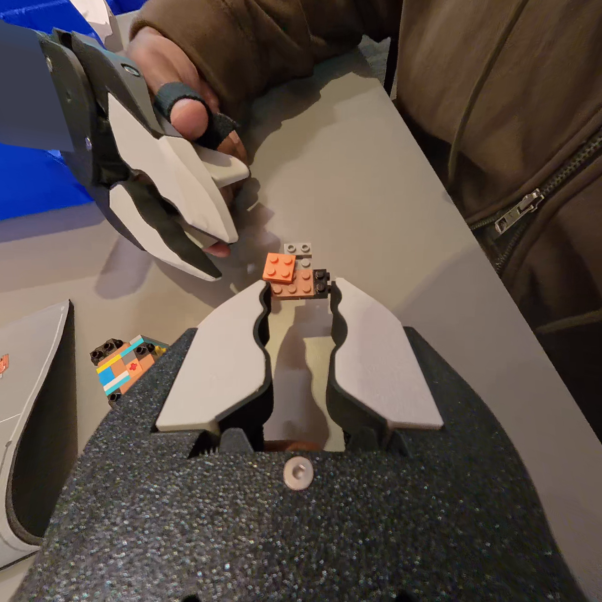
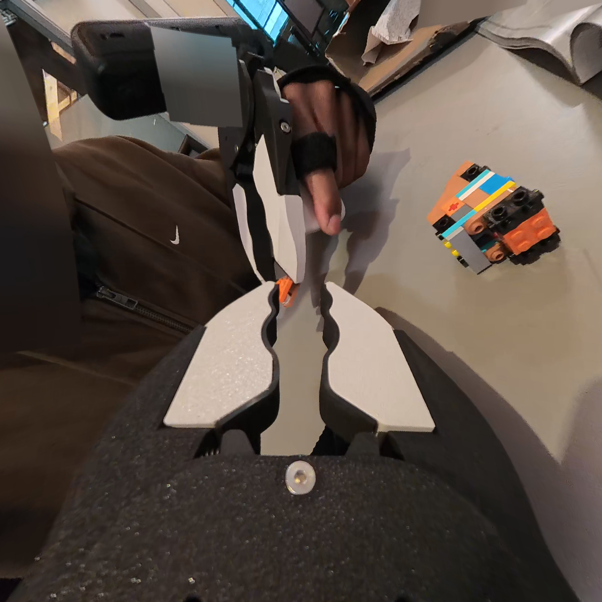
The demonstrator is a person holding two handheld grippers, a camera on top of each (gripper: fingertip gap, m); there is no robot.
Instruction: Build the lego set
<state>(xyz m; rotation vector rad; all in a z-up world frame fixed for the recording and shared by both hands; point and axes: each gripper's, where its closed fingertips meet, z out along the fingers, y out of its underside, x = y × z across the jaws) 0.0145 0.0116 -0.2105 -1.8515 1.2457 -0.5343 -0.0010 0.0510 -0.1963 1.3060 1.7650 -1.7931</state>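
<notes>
My left gripper (image 1: 301,287) is shut on a small lego assembly (image 1: 294,277): an orange 2x2 plate on a brown plate, with grey and black pieces. It holds it just above the grey table (image 1: 374,211). In the right wrist view the left gripper (image 2: 284,277) points downward with the orange plate (image 2: 285,290) at its tips. My right gripper (image 2: 299,290) is open and empty, its left fingertip close to the orange plate. It also shows in the left wrist view (image 1: 221,257), just left of the assembly. A larger multicoloured build (image 1: 125,365) (image 2: 492,215) lies on the table apart from both grippers.
An open booklet (image 1: 29,407) (image 2: 553,42) lies at the table's far side. A blue bin (image 1: 32,182) stands behind the right gripper. The person's brown jacket (image 1: 505,130) is at the table's near edge (image 1: 456,202). Cardboard and paper (image 2: 391,29) lie past the table. Spacing between my two grippers at the tips: around 5 cm.
</notes>
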